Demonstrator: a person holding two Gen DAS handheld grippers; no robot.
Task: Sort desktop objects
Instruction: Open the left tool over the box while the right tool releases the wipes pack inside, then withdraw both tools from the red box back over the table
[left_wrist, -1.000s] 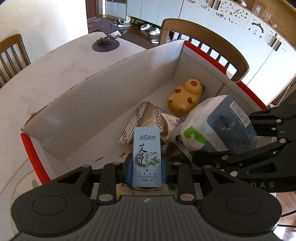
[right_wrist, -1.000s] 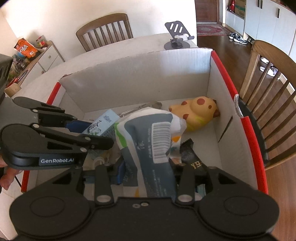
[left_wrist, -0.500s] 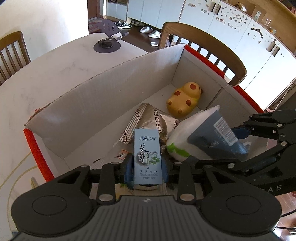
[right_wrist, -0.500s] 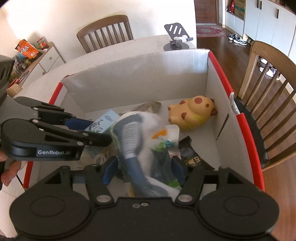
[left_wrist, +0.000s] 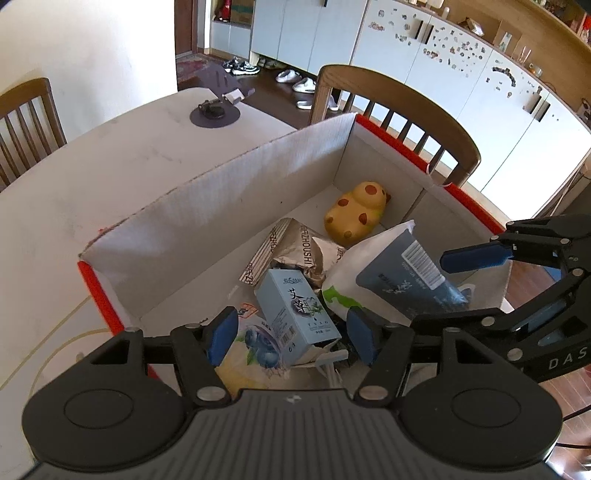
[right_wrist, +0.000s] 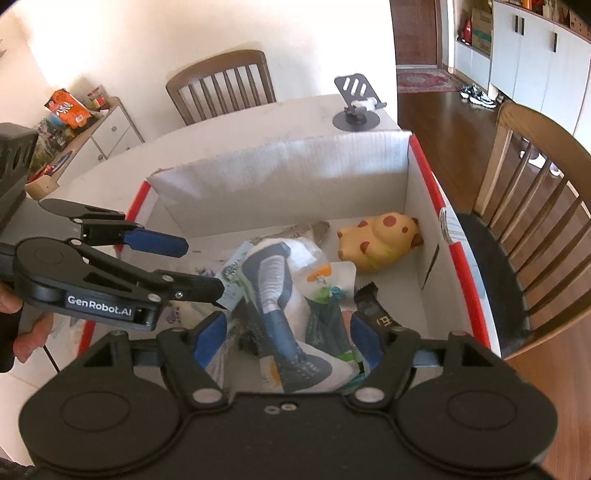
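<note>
An open cardboard carton (left_wrist: 221, 206) (right_wrist: 280, 184) with red edges holds several items. My left gripper (left_wrist: 291, 338) (right_wrist: 203, 266) hovers over its near end, jaws opening, pads clear of the light blue herbal-oil box (left_wrist: 295, 314), which lies tilted on a blueberry pouch (left_wrist: 255, 350). My right gripper (right_wrist: 286, 339) (left_wrist: 432, 291) is also opening above the white and dark blue tube pack (right_wrist: 280, 295) (left_wrist: 399, 280), which rests loose in the carton. A yellow spotted toy (left_wrist: 356, 214) (right_wrist: 380, 240) sits in the far corner.
A silver snack wrapper (left_wrist: 303, 247) and a black bar wrapper (right_wrist: 376, 314) also lie in the carton. A phone stand (left_wrist: 214, 110) (right_wrist: 356, 110) stands at the table's far end. Wooden chairs (left_wrist: 399, 110) (right_wrist: 221, 85) surround the white table (left_wrist: 74, 184).
Both grippers have opened and let go. The blue box tipped down into the carton and the tube pack dropped flat. Both hands rose slightly.
</note>
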